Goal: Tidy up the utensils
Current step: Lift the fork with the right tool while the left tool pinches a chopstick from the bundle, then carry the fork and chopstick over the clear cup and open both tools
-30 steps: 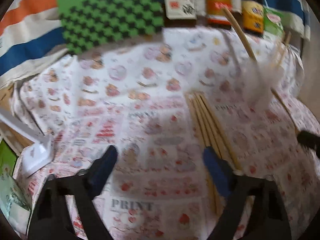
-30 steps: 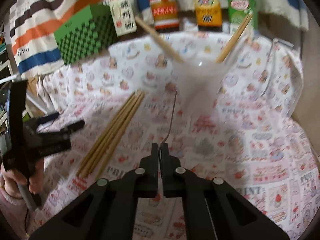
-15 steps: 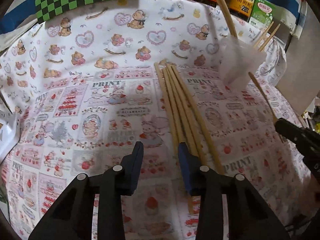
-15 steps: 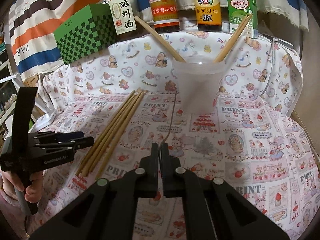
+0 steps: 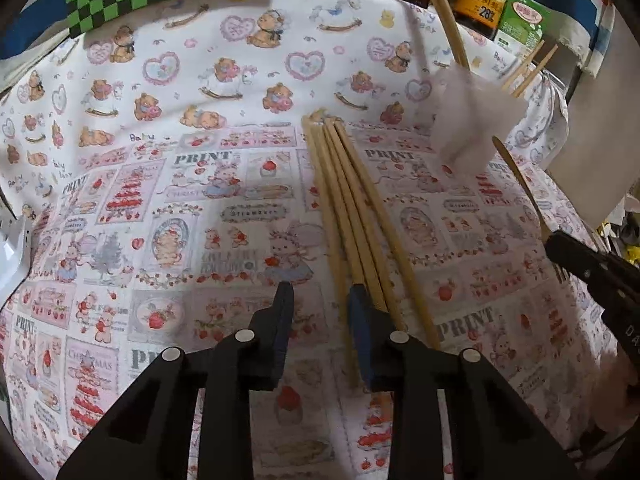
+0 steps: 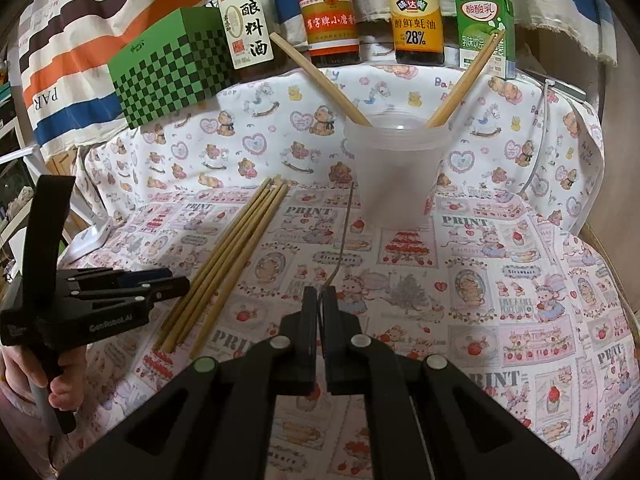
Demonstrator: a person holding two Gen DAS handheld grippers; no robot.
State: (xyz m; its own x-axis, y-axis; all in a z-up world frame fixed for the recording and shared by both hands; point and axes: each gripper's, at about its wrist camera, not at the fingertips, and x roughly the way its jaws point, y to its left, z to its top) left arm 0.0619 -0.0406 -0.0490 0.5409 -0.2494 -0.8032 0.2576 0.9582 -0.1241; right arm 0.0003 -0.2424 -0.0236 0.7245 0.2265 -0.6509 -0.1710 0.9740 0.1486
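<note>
Several wooden chopsticks (image 5: 352, 216) lie side by side on the patterned cloth; they also show in the right wrist view (image 6: 232, 256). My left gripper (image 5: 320, 312) is open and low over their near ends, its right finger beside the bundle. A translucent plastic cup (image 6: 394, 172) stands behind, holding three chopsticks (image 6: 320, 80); it also shows in the left wrist view (image 5: 472, 124). My right gripper (image 6: 320, 304) is shut on a thin fork (image 6: 344, 236), seen edge-on and pointing at the cup. The fork (image 5: 524, 192) and right gripper (image 5: 560, 244) show in the left wrist view.
A green checkered box (image 6: 168, 64), three sauce bottles (image 6: 330, 12) and a green drink carton (image 6: 484, 28) line the back edge. A white object (image 5: 12, 248) lies at the cloth's left edge. A cable (image 6: 542, 128) runs down the right side.
My left gripper has swung right and dropped toward the near ends of the chopsticks, and its jaws have narrowed. My right gripper has held still with the fork.
</note>
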